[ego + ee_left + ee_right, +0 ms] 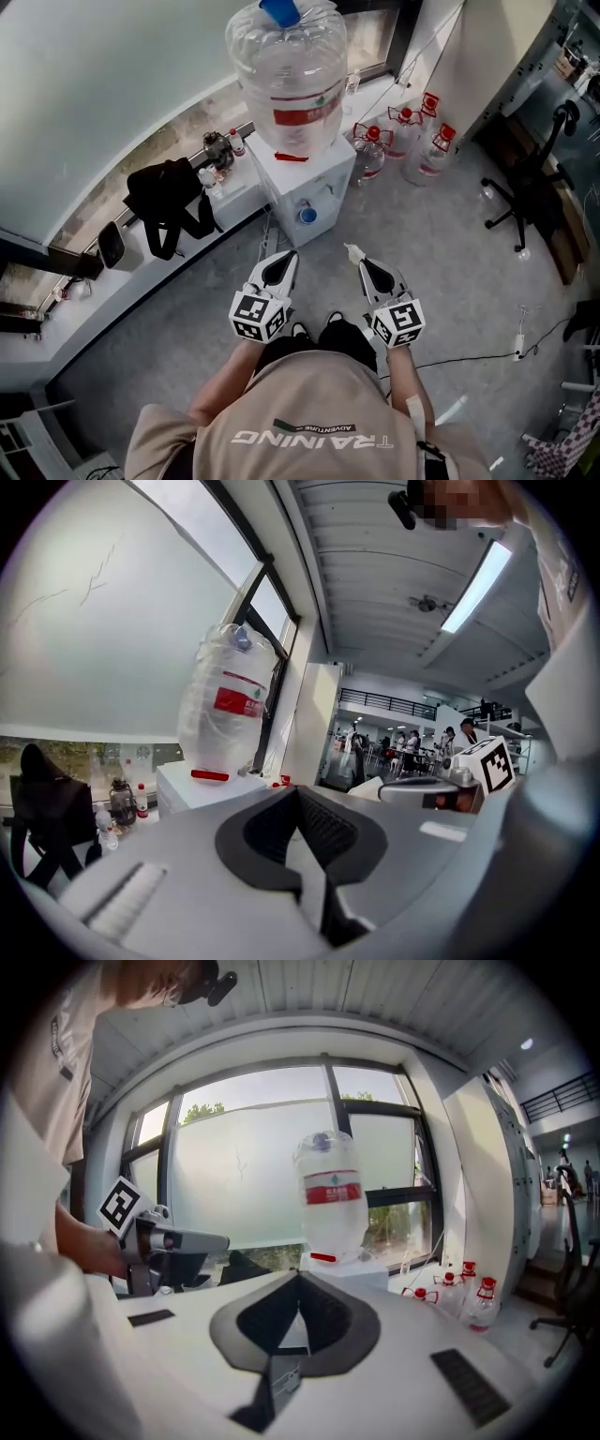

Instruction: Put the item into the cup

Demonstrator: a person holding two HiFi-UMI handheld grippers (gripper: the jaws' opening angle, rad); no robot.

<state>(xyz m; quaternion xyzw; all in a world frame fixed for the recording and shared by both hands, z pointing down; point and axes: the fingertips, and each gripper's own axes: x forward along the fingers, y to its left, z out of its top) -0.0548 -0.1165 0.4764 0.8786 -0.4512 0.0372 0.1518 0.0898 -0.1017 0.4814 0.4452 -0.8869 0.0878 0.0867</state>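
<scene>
Standing at 12 o'clock from the person, a white water dispenser (302, 178) has a small blue round thing (307, 215) on its front. It is too small to tell whether this is the cup or a tap. The person's legs are hidden under the torso in the head view, and only the toes show. A tiny cream piece (352, 249) sits at the tip of the right gripper (361, 263). It may be the item, but what it is, and whether it is pinched, cannot be made out, and the right gripper view shows nothing clear there. A big clear bottle (289, 70) with a red label stands inverted on the dispenser and looks nearly empty. At 1 o'clock, several clear jugs (405, 141) with red caps stand on the floor. At 10 o'clock, small bottles (220, 150) and a black bag (167, 202) rest on a ledge. The left gripper (286, 259) has its jaw tips pressed together with nothing between them and touches nothing. The right gripper's tips also meet. Both point toward the dispenser, side by side and apart from it.
</scene>
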